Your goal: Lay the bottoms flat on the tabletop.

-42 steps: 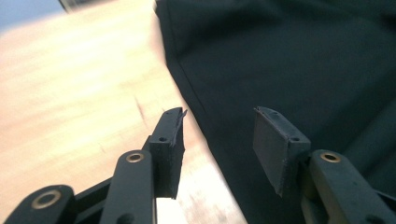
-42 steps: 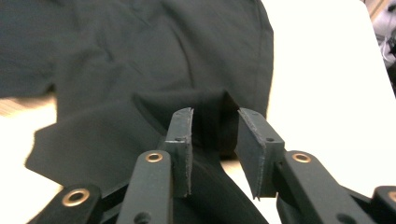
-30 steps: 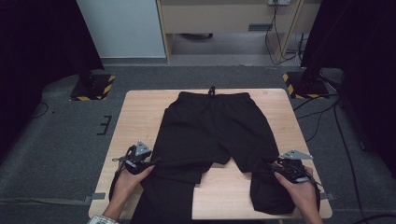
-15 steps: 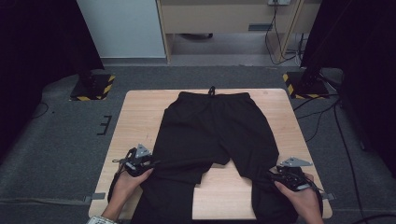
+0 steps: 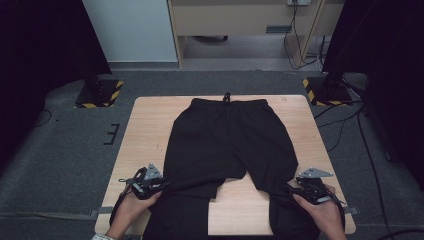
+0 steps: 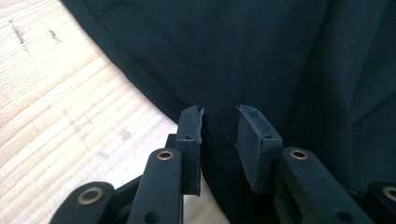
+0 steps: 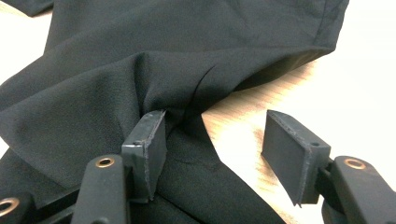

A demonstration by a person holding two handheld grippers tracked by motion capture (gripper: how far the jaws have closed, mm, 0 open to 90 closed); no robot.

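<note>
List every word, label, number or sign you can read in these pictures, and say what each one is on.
No readable text in any view.
The black trousers show no label or print.
The wooden table bears only small dark scuffs, not writing.
The yellow-and-black striped bases on the floor are warning stripes, with no words.
The left claw and right claw carry no markings.

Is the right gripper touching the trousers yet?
Touching. In the right gripper view, one of the fingers presses against the black trousers; the other stands clear over the table.
</note>
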